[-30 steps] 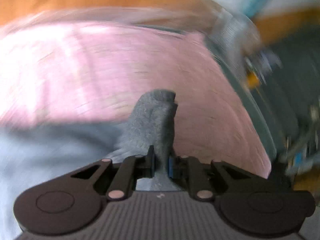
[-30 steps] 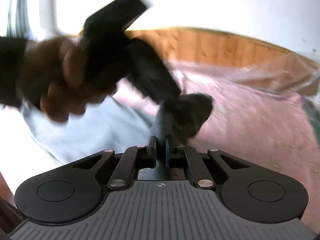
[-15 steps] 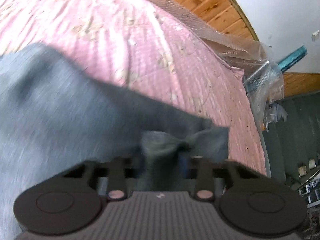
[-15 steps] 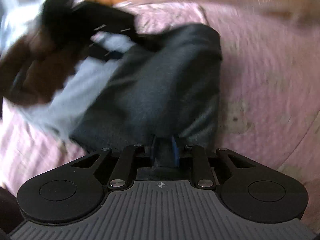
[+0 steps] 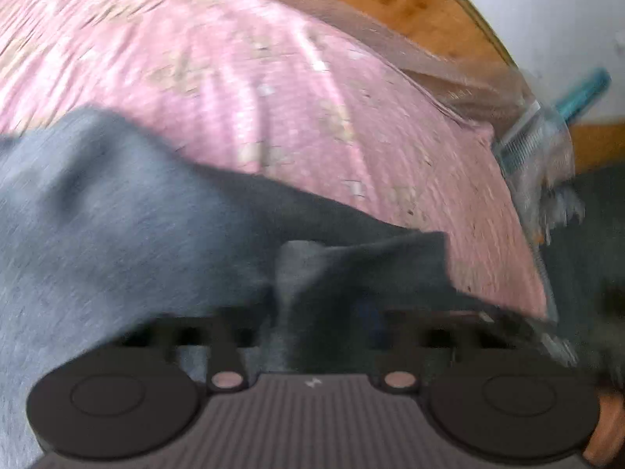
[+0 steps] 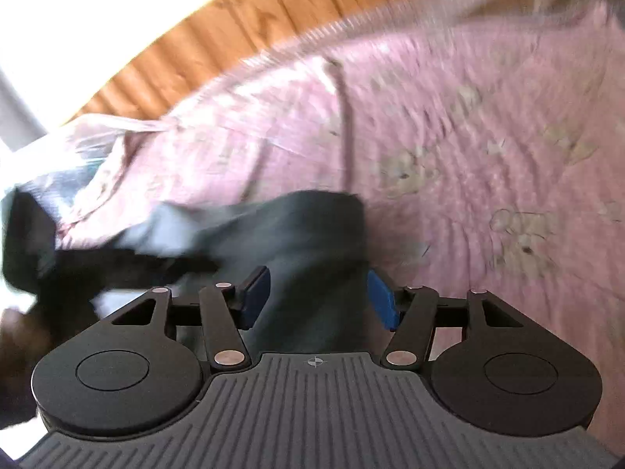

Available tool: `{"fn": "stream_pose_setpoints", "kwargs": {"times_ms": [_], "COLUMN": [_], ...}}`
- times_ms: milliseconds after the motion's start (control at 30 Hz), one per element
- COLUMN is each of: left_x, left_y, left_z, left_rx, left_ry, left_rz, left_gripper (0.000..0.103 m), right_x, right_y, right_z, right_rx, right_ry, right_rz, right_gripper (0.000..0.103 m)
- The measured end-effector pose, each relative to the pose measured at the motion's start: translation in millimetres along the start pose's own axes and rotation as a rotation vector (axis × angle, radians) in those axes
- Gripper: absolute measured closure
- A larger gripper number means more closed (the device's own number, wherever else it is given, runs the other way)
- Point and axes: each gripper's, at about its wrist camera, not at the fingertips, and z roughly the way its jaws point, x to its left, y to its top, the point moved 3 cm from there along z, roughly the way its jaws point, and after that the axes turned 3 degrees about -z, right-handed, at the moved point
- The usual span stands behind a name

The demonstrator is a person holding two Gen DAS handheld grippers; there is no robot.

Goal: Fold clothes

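garment (image 6: 312, 242) on bedspread (image 6: 468, 136), headboard (image 6: 254, 31) behind

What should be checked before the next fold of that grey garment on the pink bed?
1. Right gripper let go: ok, its blue fingers stand apart around the garment.
2. Left gripper grip: cannot tell, its fingers are lost in blur and cloth.
3. Garment down on the bedspread: ok where it shows.
4. Garment smooth: not ok, it bunches at the left gripper.
5. Room on the bedspread ahead: ok, only pink quilt there.
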Motion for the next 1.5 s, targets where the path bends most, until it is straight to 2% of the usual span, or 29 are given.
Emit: {"fn": "stream_pose_setpoints", "kwargs": {"times_ms": [33,67,100,133,233,267,333,367,400,433,533,567,600,667,700,733,933,1000,1033,1067,1100,1133,1167,1200,1267,1300,1367,1433,1500], "left_x": [-8.3,-13.6,-16.3,-15.7,-2.7,2.5,7.8,8.4,9.0,10.2,17.3,16.1,11.8,4.5,2.9,1.3,8.9,9.6,10.0,9.1,7.2,5.3,3.8,2.7,7.9,21.2,34.7,32.9,21.7], "left_y": [3.5,8.2,13.9,16.6,13.5,9.5,3.3,-0.5,-4.3,-10.3,-36.6,-46.5,-54.5,-67.1,-68.5,-69.9,-77.3,-76.8,-76.6,-76.3,-75.9,-75.5,-75.6,-76.2,-80.5,-87.0,-92.8,-92.2,-90.3], "left_z": [-3.2,-7.1,-11.6,-9.7,13.3,14.6,0.6,-14.9,-30.4,-42.7,-52.8,-46.7,-39.6,-29.2,-29.1,-29.1,-28.6,-28.4,-28.3,-29.3,-31.5,-33.8,-36.1,-38.5,-38.7,-32.3,-28.7,-29.4,-34.4], "left_rx": [-0.028,-0.058,-0.09,-0.089,0.006,0.025,0.009,-0.021,-0.05,-0.061,0.025,0.068,0.102,0.153,0.153,0.152,0.173,0.175,0.175,0.177,0.179,0.181,0.177,0.168,0.168,0.194,0.192,0.196,0.212], "left_ry": [0.007,0.007,0.002,0.011,0.079,0.096,0.121,0.139,0.158,0.169,0.144,0.121,0.102,0.068,0.056,0.044,-0.008,-0.029,-0.04,-0.071,-0.122,-0.173,-0.19,-0.174,-0.132,-0.096,-0.107,-0.115,-0.096], "left_rz": [0.035,0.049,0.043,0.034,-0.009,-0.03,-0.057,-0.058,-0.059,-0.059,-0.102,-0.115,-0.113,-0.116,-0.125,-0.134,-0.159,-0.164,-0.166,-0.186,-0.222,-0.259,-0.265,-0.245,-0.232,-0.265,-0.282,-0.25,-0.158], "left_gripper": [0.094,0.094,0.093,0.093,0.088,0.079,0.07,0.051,0.035,0.031,0.036,0.043,0.056,0.065,0.065,0.065,0.065,0.063,0.063,0.065,0.075,0.082,0.085,0.085,0.085,0.084,0.084,0.083,0.076], "right_x": [-7.6,-9.0,-9.9,-10.3,-8.8,-6.6,-2.3,2.1,10.7,19.3,45.2,54.5,64.0,66.6,64.9,63.4,55.4,73.4,86.9,98.3,106.8,111.7,110.8,108.0,102.4,99.7,94.9,89.1,86.6], "right_y": [6.6,9.2,13.5,16.8,20.4,18.7,15.1,11.3,3.5,-4.2,-27.6,-37.8,-53.0,-78.2,-89.0,-95.8,-92.0,-87.6,-85.5,-86.5,-91.3,-98.6,-104.3,-106.1,-108.4,-107.9,-112.0,-124.3,-132.8], "right_z": [14.3,17.9,19.2,20.0,18.8,16.3,11.2,4.2,-11.3,-26.9,-73.6,-84.0,-83.2,-73.7,-68.7,-66.8,-91.0,-98.6,-100.1,-96.6,-90.0,-80.7,-75.0,-74.2,-74.8,-78.0,-73.5,-59.1,-60.3], "right_rx": [0.031,0.041,0.034,0.026,-0.005,-0.004,-0.004,-0.008,-0.019,-0.03,-0.064,-0.06,-0.023,0.053,0.088,0.108,0.06,0.006,-0.022,-0.029,-0.021,-0.001,0.016,0.021,0.024,0.02,0.063,0.128,0.123], "right_ry": [0.051,0.086,0.08,0.072,0.031,0.013,-0.024,-0.028,-0.005,0.017,0.084,0.113,0.147,0.089,0.035,-0.009,-0.164,-0.149,-0.125,-0.105,-0.103,-0.121,-0.149,-0.184,-0.239,-0.223,-0.18,-0.163,-0.165], "right_rz": [0.012,-0.001,-0.033,-0.058,-0.096,-0.111,-0.14,-0.158,-0.181,-0.204,-0.273,-0.298,-0.329,-0.384,-0.409,-0.425,-0.405,-0.412,-0.421,-0.435,-0.458,-0.487,-0.5,-0.494,-0.471,-0.44,-0.393,-0.393,-0.419], "right_gripper": [0.062,0.089,0.092,0.092,0.093,0.09,0.068,0.062,0.062,0.062,0.063,0.063,0.068,0.077,0.083,0.082,0.081,0.081,0.078,0.064,0.059,0.06,0.08,0.09,0.089,0.089,0.086,0.085,0.086]}}
